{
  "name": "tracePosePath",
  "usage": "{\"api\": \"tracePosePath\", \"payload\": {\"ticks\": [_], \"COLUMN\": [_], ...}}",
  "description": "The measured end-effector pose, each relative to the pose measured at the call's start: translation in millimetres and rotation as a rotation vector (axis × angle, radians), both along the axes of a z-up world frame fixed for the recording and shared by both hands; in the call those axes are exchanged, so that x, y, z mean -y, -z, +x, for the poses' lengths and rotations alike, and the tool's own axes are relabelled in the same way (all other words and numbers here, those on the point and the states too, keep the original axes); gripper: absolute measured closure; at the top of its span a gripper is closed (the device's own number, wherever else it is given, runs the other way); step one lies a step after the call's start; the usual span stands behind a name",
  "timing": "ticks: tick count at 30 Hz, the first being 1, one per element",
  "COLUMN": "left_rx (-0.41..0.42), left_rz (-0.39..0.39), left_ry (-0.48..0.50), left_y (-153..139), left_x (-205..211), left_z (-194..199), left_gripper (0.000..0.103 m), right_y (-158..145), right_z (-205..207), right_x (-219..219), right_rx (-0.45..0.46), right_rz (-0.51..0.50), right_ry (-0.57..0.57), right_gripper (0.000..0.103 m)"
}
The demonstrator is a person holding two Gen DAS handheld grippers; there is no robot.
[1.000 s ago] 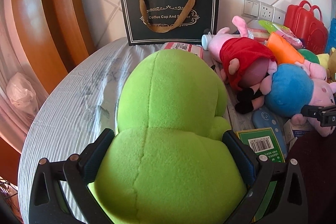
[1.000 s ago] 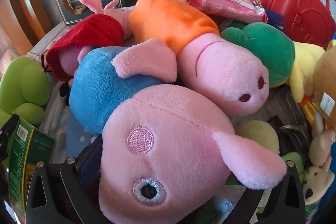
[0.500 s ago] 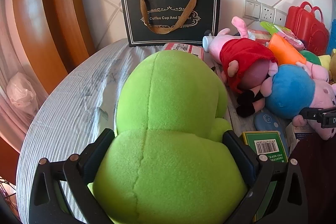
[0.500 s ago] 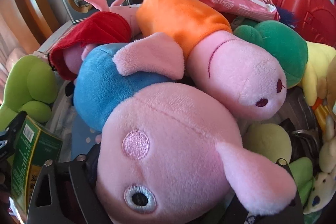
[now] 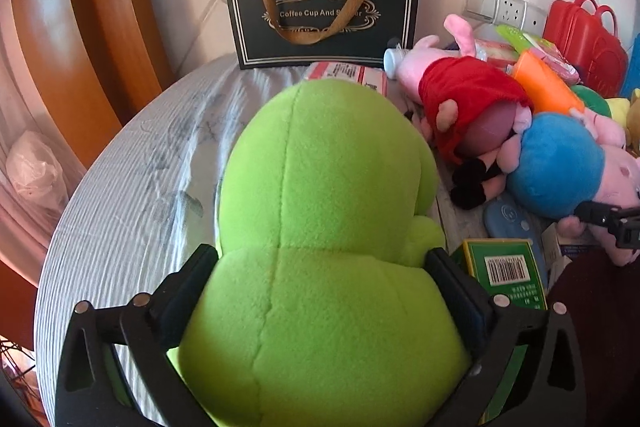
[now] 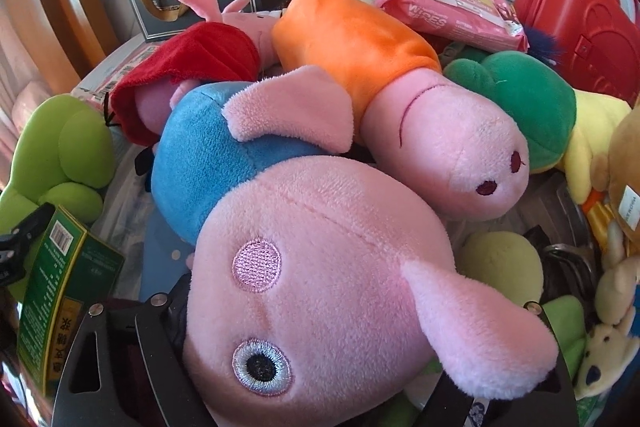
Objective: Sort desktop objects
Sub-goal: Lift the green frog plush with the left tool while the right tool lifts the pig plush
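1. The left gripper (image 5: 320, 311) is clamped on the lime-green plush (image 5: 324, 227); both pads press into its lower body. The toy's long axis runs straight away from the gripper toward the black gift bag (image 5: 322, 11) at the wall.
2. To the left of that plush lies the bare striped part of the counter (image 5: 132, 195); to its right is the toy pile. Any set-down, in my judgement, goes left or forward, away from the pile.
3. The right gripper (image 6: 316, 367) straddles the head of the blue-dressed pig plush (image 6: 316, 267). Its jaws sit wide, and the head fills the gap; the pads are hidden behind the plush, so I cannot tell whether they press on it.
4. This pig's body runs up and to the left from the gripper, its blue dress wedged beside the orange-dressed pig plush (image 6: 400, 83) and the red-dressed pig plush (image 6: 192, 63).
5. A lift of the pig would have to come toward the gripper, along that axis, to clear its neighbours.
6. The green box (image 6: 60, 287) stands between the two grippers, close to both.
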State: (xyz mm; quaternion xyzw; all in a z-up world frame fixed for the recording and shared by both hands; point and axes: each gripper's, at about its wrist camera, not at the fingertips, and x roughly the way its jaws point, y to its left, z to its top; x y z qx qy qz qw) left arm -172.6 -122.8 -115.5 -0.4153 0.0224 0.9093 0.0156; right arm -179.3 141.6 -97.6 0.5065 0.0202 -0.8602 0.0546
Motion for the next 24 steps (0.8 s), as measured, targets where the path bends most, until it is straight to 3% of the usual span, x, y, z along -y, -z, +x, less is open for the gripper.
{"api": "tracePosePath", "payload": {"ticks": [2, 6, 10, 16, 22, 23, 24], "left_rx": [-0.012, -0.055, -0.077, -0.14, -0.227, -0.245, -0.26], "left_rz": [0.021, 0.001, 0.04, 0.068, 0.07, 0.073, 0.067], "left_ry": [-0.027, -0.022, -0.033, -0.04, -0.003, 0.006, 0.017], "left_y": [1.7, -2.2, -9.7, -32.9, -75.4, -83.4, -90.7], "left_x": [2.2, -3.9, 2.3, 6.7, 0.7, -1.0, -4.5], "left_z": [-3.8, 3.6, 11.6, 22.6, 37.4, 40.2, 42.7], "left_gripper": [0.0, 0.022, 0.032, 0.037, 0.043, 0.047, 0.064], "right_y": [1.3, -0.2, -10.5, -33.1, -57.5, -63.1, -70.6], "right_z": [-2.2, 6.3, 21.5, 35.6, 45.5, 48.5, 52.5], "right_x": [-1.0, -3.2, -0.9, 5.0, 5.1, 4.3, 2.6], "right_rx": [-0.001, -0.023, -0.087, -0.151, -0.205, -0.219, -0.234], "right_rz": [-0.008, -0.024, -0.042, -0.063, -0.072, -0.083, -0.094], "right_ry": [0.003, -0.002, 0.0, -0.022, -0.018, -0.011, -0.004], "right_gripper": [0.015, 0.022, 0.023, 0.023, 0.023, 0.023, 0.023]}}
